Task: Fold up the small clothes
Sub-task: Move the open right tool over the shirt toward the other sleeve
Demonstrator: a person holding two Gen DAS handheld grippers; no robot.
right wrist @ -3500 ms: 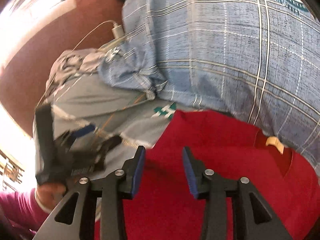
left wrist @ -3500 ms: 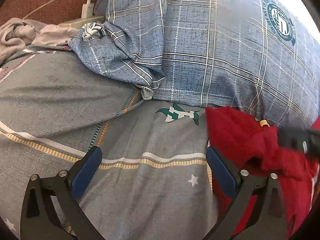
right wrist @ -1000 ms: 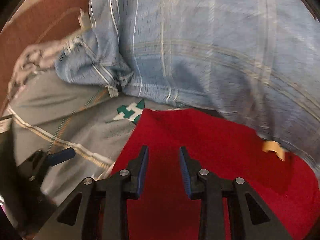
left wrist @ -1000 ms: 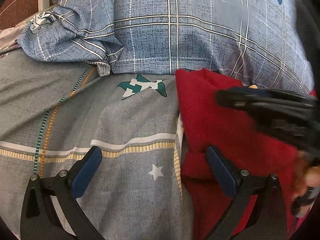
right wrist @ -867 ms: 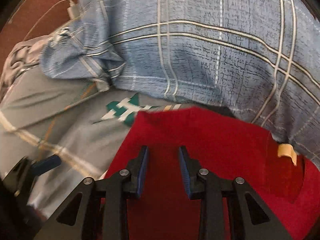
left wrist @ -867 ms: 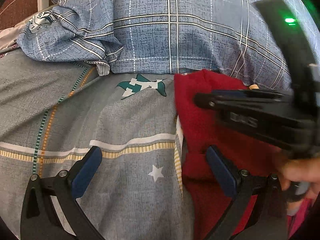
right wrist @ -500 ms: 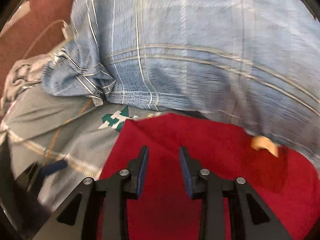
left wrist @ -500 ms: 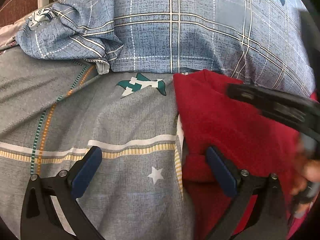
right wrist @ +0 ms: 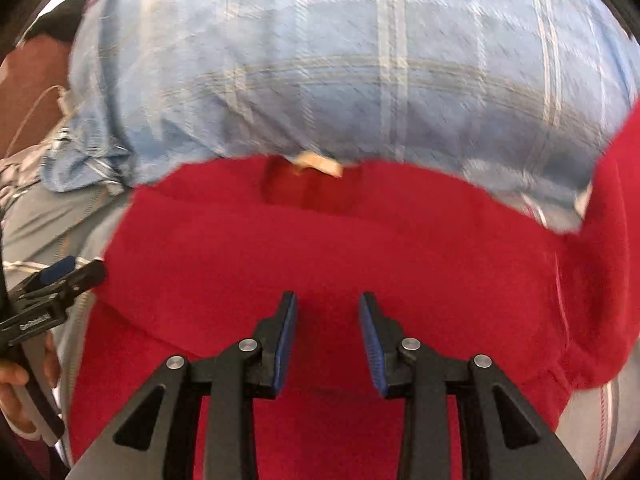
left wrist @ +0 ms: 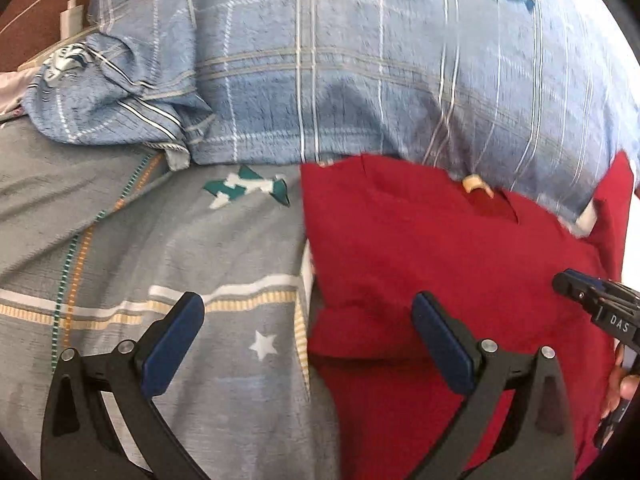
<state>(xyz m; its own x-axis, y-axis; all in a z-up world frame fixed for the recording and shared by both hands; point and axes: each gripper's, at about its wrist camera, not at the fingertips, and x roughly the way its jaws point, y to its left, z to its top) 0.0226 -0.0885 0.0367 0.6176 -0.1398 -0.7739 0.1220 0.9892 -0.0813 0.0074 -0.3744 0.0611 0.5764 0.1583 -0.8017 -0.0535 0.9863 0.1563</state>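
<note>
A red garment lies spread on the grey bed sheet, its neck label at the far edge against a blue plaid pillow. My left gripper is wide open and empty, straddling the garment's left edge. My right gripper hovers over the garment's middle, partly open with nothing between the pads. In the right wrist view the left gripper shows at the garment's left side. The right one shows at the right edge of the left wrist view.
A second blue plaid pillowcase is bunched at the far left. A white charger and cable lie behind it near a brown headboard. The sheet has striped bands and a white star print.
My right gripper has moved right and toward the garment's near part, from across its left half to over its middle. My left gripper has barely moved. The garment now lies flatter.
</note>
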